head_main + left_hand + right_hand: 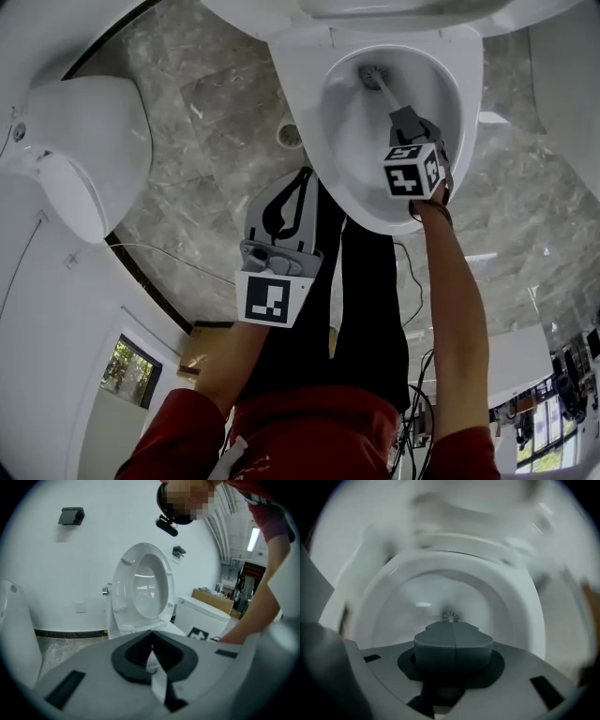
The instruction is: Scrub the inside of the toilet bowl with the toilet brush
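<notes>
Right hand-held gripper [403, 117] is clamped on the toilet brush [374, 76], handle running up-left from it deep into the toilet bowl [343, 127]; left hand-held gripper [298, 186] sits closed and empty, lower left, farther off.

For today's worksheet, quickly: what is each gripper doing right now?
Left gripper: closed, holding nothing.
Right gripper: closed on the toilet brush.

Our right gripper [406, 122] clamps the toilet brush [375, 77], whose bristle head lies ahead of its jaws inside the toilet bowl [472, 84]. Our left gripper [298, 187] hangs to its left, outside the bowl, over the floor [216, 122].
</notes>
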A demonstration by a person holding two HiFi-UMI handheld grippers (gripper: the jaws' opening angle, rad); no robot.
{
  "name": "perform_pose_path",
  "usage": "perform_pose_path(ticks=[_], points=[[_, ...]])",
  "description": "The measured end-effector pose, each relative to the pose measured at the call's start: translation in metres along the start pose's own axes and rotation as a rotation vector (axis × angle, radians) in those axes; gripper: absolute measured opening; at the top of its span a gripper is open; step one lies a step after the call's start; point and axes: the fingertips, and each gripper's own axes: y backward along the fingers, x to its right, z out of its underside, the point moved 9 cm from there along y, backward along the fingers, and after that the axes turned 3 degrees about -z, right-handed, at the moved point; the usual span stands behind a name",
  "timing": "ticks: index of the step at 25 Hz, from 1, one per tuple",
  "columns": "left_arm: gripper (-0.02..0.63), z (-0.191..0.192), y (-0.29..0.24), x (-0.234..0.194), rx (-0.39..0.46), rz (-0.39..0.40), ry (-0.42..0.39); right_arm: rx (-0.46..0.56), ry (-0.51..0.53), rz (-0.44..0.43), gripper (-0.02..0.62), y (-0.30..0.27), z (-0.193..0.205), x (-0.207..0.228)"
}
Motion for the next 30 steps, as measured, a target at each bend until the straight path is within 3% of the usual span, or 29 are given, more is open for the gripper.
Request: perform_pose_path(ticks=[2,3,4,5,6,10,12,19,24,27,30], points=[[0.000,0.000,0.000,0.002,-0.001,0.001,0.000,-0.004,-0.764,-0.152,0.143,0.001,0.011,0.023],[0.000,0.000,0.001,0.003,-0.003,0.001,0.003,-0.009,-1.045,-0.206,0.140,0.001,0.017,0.031],[0.000,0.000,0.002,0.005,-0.004,0.002,0.004,-0.009,-1.195,-0.236,0.139,0.001,0.022,0.034],[0.000,-0.001,0.003,0.006,-0.004,0.005,0.000,-0.005,-1.203,-0.238,0.138,0.001,0.023,0.035],[0.000,-0.002,0.003,0.008,-0.002,0.009,-0.006,-0.004,-1.096,-0.215,0.138,0.003,0.021,0.033],[0.000,-0.004,0.005,0.014,-0.003,0.014,-0.018,-0.004,-0.353,-0.069,0.147,0.019,0.005,0.016],[0.000,-0.006,0.007,0.017,-0.004,0.017,-0.030,0.021,-0.191,-0.052,0.147,0.026,0.012,0.007],[0.000,-0.040,0.028,0.035,0.016,-0.005,-0.042,0.023,-0.150,-0.051,0.147,0.093,0.052,-0.012],[0.000,-0.097,0.069,0.066,0.057,-0.016,-0.041,-0.024,-0.273,-0.130,0.147,0.161,0.102,-0.024],[0.000,-0.139,0.099,0.087,0.137,-0.034,-0.052,0.052,-0.317,-0.158,0.146,0.231,0.119,-0.024],[0.000,-0.182,0.127,0.104,0.242,-0.060,-0.086,0.194,-0.363,-0.141,0.146,0.314,0.114,-0.013]])
